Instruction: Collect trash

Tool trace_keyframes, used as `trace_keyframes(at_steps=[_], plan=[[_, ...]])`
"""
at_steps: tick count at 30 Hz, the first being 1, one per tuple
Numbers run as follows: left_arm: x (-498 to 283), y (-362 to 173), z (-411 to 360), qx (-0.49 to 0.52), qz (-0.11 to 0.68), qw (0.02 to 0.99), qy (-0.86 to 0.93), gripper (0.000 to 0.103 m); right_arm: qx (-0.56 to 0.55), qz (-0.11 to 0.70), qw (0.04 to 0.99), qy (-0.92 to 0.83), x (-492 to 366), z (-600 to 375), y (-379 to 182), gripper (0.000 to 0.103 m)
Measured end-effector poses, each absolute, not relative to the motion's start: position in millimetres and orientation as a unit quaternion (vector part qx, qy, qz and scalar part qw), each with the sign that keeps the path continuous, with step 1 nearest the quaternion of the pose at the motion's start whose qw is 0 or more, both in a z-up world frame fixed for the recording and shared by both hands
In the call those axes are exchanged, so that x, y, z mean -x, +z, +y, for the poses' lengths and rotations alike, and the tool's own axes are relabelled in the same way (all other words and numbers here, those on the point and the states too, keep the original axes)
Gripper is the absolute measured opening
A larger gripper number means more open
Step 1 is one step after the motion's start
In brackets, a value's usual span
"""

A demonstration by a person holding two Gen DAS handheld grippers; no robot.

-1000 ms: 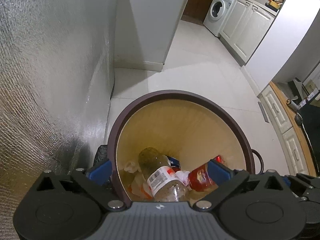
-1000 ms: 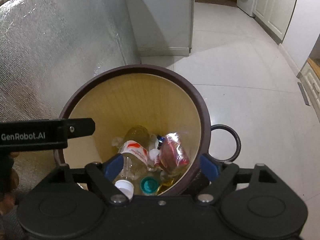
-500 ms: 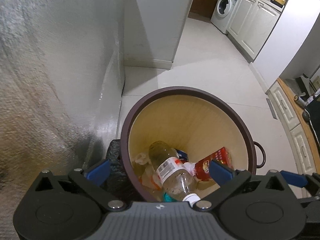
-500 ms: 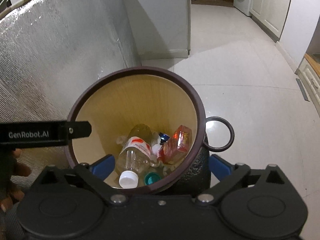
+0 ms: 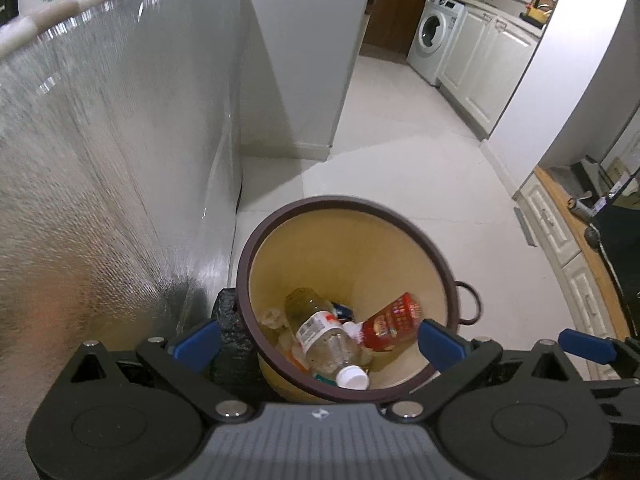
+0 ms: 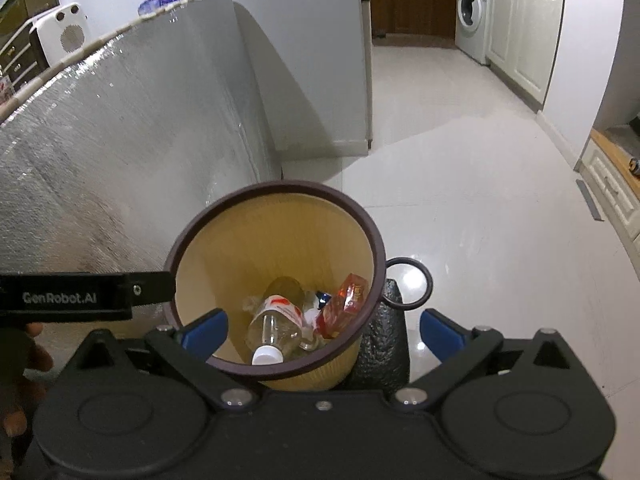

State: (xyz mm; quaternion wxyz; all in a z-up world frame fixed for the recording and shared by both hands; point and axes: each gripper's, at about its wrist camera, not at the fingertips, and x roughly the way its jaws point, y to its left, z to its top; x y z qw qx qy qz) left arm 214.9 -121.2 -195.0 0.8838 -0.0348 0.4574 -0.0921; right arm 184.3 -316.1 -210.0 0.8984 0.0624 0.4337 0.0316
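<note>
Right wrist view: your right tool [image 6: 323, 326] stands spread wide, nothing between its blue pads; it has just been opening. Straight ahead and below it sits the round tan waste bin with dark brown rim [image 6: 362, 220], on the pale tiled floor [image 6: 480, 200].

- Inside, beneath the tool: clear plastic bottle with white cap and red-and-white label [image 6: 276, 322], red crinkled snack wrapper [image 6: 348, 298] just right of it.
- Left tool [image 5: 318, 338] also spread, empty, over the same bin [image 5: 432, 252]; bottle [image 5: 326, 336] and wrapper [image 5: 394, 316] lie between its pads' line, lower down.

Judgement: drop step looks finished. Your next move calls for finding further trash.

Hard to read:
- Small blue and white scraps under the bottle, unidentifiable.
- Black textured object [image 6: 380, 344] behind the bin, partly hidden.
- Silver quilted foil panel [image 6: 120, 140] blocks everything left of the tools.
</note>
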Motion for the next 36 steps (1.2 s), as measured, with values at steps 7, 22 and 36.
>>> trace_keyframes(at_steps=[7,22,36], plan=[[-184,-153,-124,0.026,0.433,0.896,-0.097,0.103,-0.071,0.405,0.911,0.016,-156,-325,-177,0.103],[-115,-60,-104,0.000,0.358,0.929,-0.093,0.103,-0.071,0.340,0.938,0.002,-97,-318,-103,0.103],[-64,-14,-59,-0.026,0.338,0.939,-0.067,0.103,-0.089,0.307,0.948,0.001,-55,-292,-41,0.103]])
